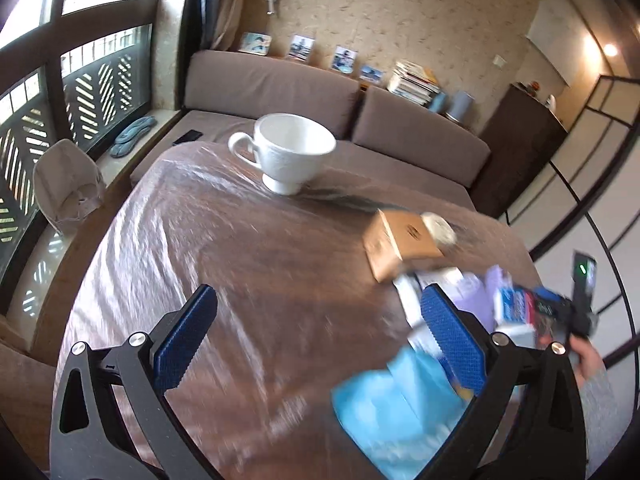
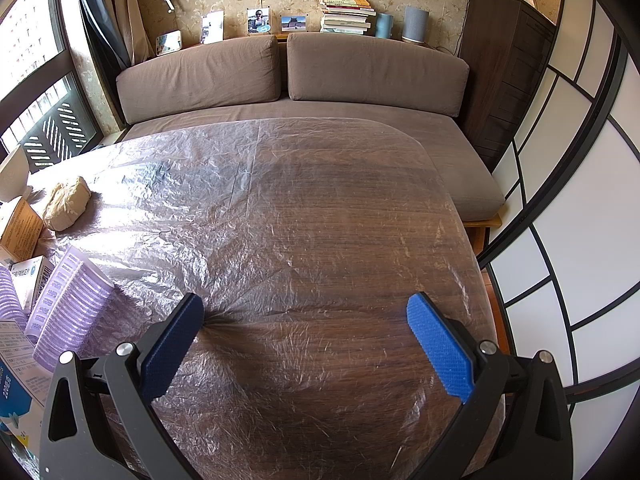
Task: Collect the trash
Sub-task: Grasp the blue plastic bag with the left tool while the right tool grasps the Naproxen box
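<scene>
Blue-padded jaws spread wide on both tools, nothing gripped. Left gripper (image 1: pixel 316 340) hovering over the plastic-covered table (image 1: pixel 240 248), right gripper (image 2: pixel 306 344) likewise over a bare stretch of the same film.

Nearest the left tool: a pale blue packet (image 1: pixel 384 404) lying flat just under its right finger, badly blurred. Beyond that, a jumble of trash touching or overlapping — a lilac ribbed item (image 2: pixel 68 304), a white-and-blue carton (image 1: pixel 516 312), white paper scraps. Farther on, a brown cardboard box (image 1: pixel 400 240), and just beside it a crumpled beige wad (image 2: pixel 67 203). A white cup (image 1: pixel 288 152) upright near the far edge, well apart from the litter and probably not trash.

No bin or bag for collecting visible in either view. Judging from the layout: hardly begun, every piece apparently yet to be picked up, and the blue packet the likeliest first grab for the left tool.

Sofa (image 2: pixel 296 76) behind.
</scene>
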Available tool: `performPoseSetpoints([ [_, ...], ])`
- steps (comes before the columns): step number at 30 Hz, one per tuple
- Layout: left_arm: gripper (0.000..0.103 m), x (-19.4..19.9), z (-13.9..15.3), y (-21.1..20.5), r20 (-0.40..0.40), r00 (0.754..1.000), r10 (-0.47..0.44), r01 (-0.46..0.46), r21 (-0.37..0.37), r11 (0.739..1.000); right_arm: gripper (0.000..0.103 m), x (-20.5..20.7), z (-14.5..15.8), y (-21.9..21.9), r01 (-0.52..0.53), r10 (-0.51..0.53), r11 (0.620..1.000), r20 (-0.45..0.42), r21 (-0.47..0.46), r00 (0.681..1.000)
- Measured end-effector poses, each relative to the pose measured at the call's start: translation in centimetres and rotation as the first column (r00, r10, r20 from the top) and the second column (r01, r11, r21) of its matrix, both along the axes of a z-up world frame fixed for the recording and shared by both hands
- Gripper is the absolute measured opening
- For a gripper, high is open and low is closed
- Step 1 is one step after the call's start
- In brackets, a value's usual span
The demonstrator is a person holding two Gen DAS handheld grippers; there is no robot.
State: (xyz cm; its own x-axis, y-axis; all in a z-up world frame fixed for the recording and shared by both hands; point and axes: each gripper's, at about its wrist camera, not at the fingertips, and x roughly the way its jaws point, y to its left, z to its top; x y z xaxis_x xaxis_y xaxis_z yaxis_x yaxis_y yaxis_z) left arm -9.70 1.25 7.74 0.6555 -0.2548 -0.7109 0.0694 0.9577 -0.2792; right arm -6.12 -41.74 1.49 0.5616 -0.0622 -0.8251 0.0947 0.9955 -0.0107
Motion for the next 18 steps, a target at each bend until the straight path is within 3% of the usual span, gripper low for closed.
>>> performPoseSetpoints([
  [5,0.102,-4.0,-1.2,-3.5,-0.044,0.997,-0.059,0.058,-0.039,0.998,0.099,-0.4,0.7,0.0,0.002,-0.002,1.0,-0.009,-0.019,1.0],
  [9,0.102,-5.5,-2.3,-5.5,-0.077,0.992,-0.096,0.094,-0.034,0.995,0.099,-4.4,3.8,1.1,-0.069,0.071,0.997,0.12,-0.027,0.99],
  [12,0.102,-6.1,-3.3,-6.2,-0.112,0.987,-0.112,0.103,-0.08,0.991,0.099,-7.9,6.8,2.2,-0.209,0.208,0.978,0.198,-0.016,0.958],
  [18,0.102,-5.7,-5.3,-7.6,-0.185,0.975,-0.125,0.094,-0.168,0.981,0.099,-10.2,8.4,7.3,-0.403,0.415,0.91,0.217,-0.101,0.884],
])
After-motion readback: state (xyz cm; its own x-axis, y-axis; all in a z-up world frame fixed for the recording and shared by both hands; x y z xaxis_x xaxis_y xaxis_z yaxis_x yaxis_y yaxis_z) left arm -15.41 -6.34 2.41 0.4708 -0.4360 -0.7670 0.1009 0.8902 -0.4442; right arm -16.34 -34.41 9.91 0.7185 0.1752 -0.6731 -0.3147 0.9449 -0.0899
